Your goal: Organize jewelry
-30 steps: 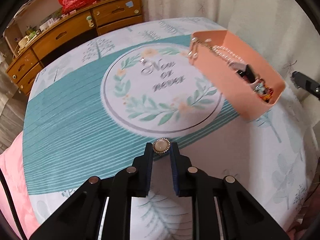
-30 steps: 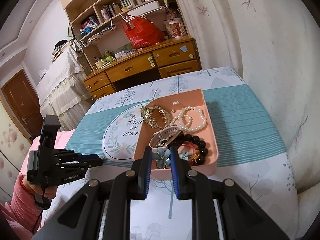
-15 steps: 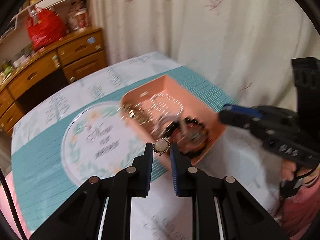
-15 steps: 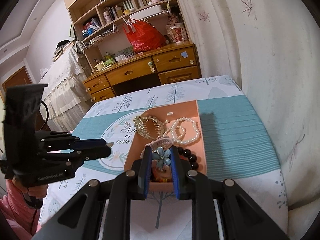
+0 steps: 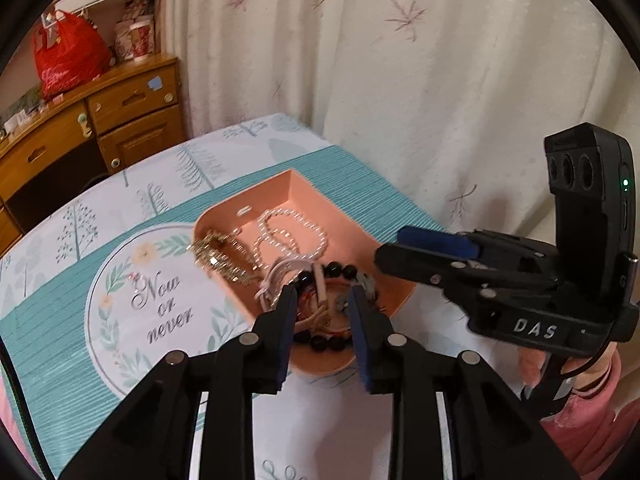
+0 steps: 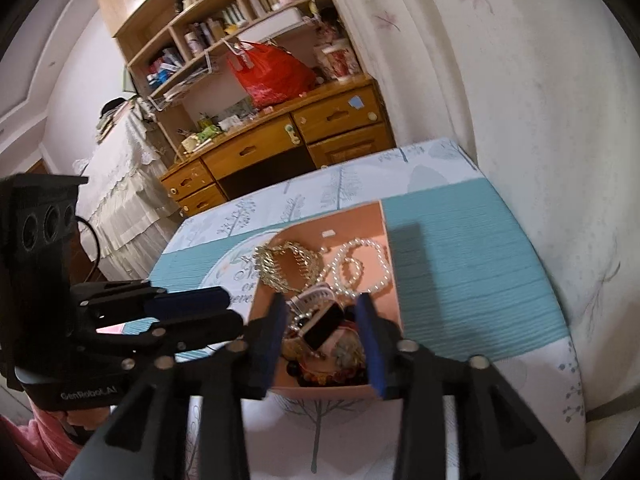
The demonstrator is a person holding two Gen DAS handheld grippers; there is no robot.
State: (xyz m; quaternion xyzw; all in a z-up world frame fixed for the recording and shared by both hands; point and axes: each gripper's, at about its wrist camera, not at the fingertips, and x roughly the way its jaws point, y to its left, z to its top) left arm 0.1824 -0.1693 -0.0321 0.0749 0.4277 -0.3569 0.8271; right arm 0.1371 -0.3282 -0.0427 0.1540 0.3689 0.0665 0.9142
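Observation:
A pink tray [image 5: 304, 190] on the table holds a pearl bracelet [image 5: 292, 232], a gold hair comb [image 5: 218, 254], black beads [image 5: 326, 344] and other jewelry. My left gripper [image 5: 322, 302] is open and empty above the tray's near end. My right gripper [image 6: 324, 310] is also open and empty over the same tray [image 6: 394, 280], above a watch [image 6: 320, 328] and the beads. Each gripper shows in the other's view, the right one [image 5: 424, 248] at the tray's right side and the left one [image 6: 192, 308] at its left side.
The table has a teal and white cloth [image 5: 52, 320] with a round "Now or never" print [image 5: 160, 304]. A curtain [image 5: 400, 60] hangs close behind and to the right. A wooden dresser [image 6: 280, 144] with a red bag [image 6: 272, 72] stands beyond the table's far edge.
The left gripper swung over the tray and opened, and the round pearl brooch it held is gone from it. The right gripper also opened, and its blue flower piece is gone from it.

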